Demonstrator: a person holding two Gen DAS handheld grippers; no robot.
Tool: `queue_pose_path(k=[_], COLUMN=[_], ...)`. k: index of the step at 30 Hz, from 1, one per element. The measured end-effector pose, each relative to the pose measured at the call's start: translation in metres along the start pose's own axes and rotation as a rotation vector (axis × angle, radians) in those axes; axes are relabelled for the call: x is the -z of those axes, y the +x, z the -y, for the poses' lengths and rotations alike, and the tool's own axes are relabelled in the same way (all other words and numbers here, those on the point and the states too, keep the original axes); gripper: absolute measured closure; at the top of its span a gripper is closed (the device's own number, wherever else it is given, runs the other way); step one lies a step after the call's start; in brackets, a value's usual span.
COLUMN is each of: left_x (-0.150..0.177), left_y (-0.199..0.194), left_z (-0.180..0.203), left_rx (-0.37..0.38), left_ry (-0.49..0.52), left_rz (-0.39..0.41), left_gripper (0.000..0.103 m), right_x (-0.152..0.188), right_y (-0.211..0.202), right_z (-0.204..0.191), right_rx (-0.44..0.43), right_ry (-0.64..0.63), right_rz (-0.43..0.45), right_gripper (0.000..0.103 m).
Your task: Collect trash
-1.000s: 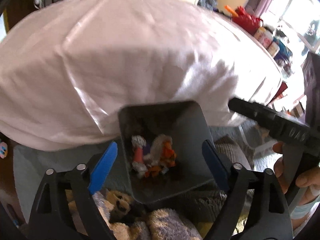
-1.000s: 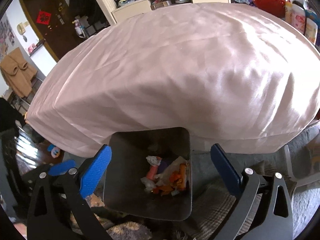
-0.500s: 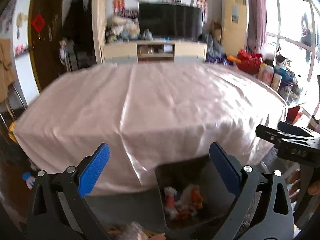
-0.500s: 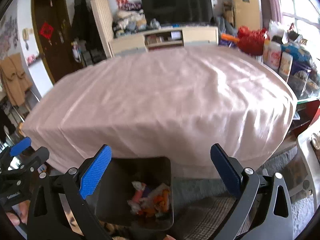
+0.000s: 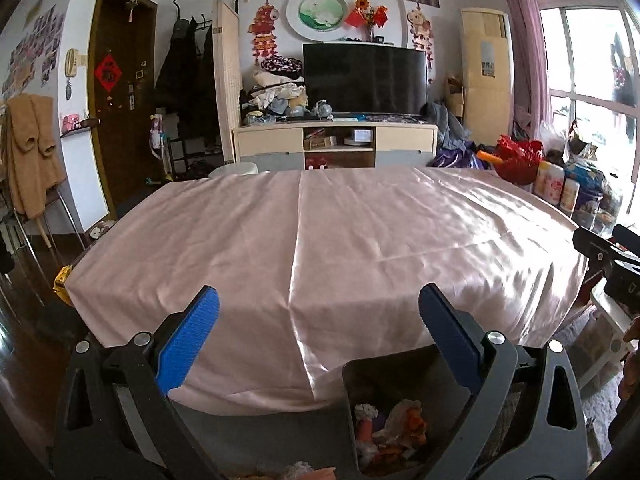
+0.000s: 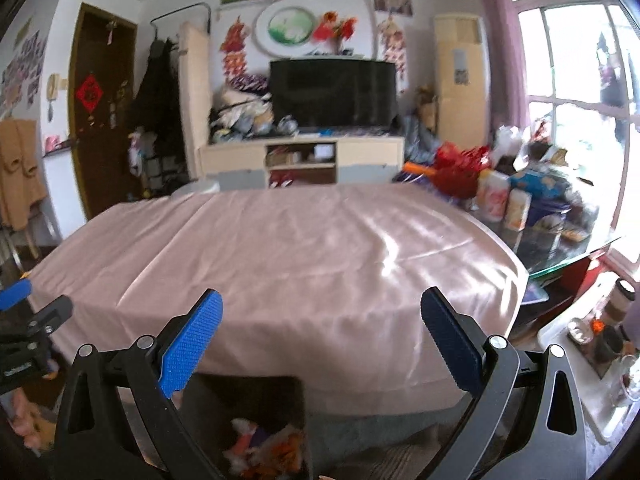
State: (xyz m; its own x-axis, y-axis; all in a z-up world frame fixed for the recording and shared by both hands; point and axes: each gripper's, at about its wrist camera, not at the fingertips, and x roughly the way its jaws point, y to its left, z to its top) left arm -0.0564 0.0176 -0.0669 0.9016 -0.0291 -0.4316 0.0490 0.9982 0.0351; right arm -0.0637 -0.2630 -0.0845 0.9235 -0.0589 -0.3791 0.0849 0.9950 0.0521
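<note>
A dark grey trash bin [image 5: 404,372] stands on the floor against the near edge of the table, with crumpled white, orange and red trash [image 5: 392,436] inside. It also shows low in the right wrist view [image 6: 256,404], its trash [image 6: 268,452] blurred. My left gripper [image 5: 318,322] is open and empty, raised above the bin and facing the pink tablecloth [image 5: 320,240]. My right gripper [image 6: 320,324] is open and empty, also raised over the table edge. The tablecloth [image 6: 280,256] has nothing on it.
A TV stand [image 5: 334,142] with a television stands behind the table. Bottles and a red bag [image 5: 520,160] crowd a glass side table at right. A white stool with cups [image 6: 592,340] is at lower right. A door [image 5: 120,100] is at left.
Both grippers have lifted and tilted up from looking down into the bin to facing across the table. The bin has dropped to the bottom of both views.
</note>
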Motion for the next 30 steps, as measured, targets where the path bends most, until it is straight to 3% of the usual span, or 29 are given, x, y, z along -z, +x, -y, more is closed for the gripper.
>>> queue_pose_path(k=[14, 30], left_x=[0.0012, 0.0009], left_y=[-0.0018, -0.0035], left_z=[-0.0024, 0.0028], left_rx=[0.007, 0.019], left_ry=[-0.008, 0.002], left_rz=[0.043, 0.060], left_gripper=[0.008, 0.008], right_x=[0.0043, 0.0024], right_y=[0.0001, -0.0038], right_z=[0.0073, 0.0119], right_rx=[0.051, 0.047], right_ry=[0.004, 0.020], right_rz=[0.010, 0.025], right_gripper=[0.003, 0.003])
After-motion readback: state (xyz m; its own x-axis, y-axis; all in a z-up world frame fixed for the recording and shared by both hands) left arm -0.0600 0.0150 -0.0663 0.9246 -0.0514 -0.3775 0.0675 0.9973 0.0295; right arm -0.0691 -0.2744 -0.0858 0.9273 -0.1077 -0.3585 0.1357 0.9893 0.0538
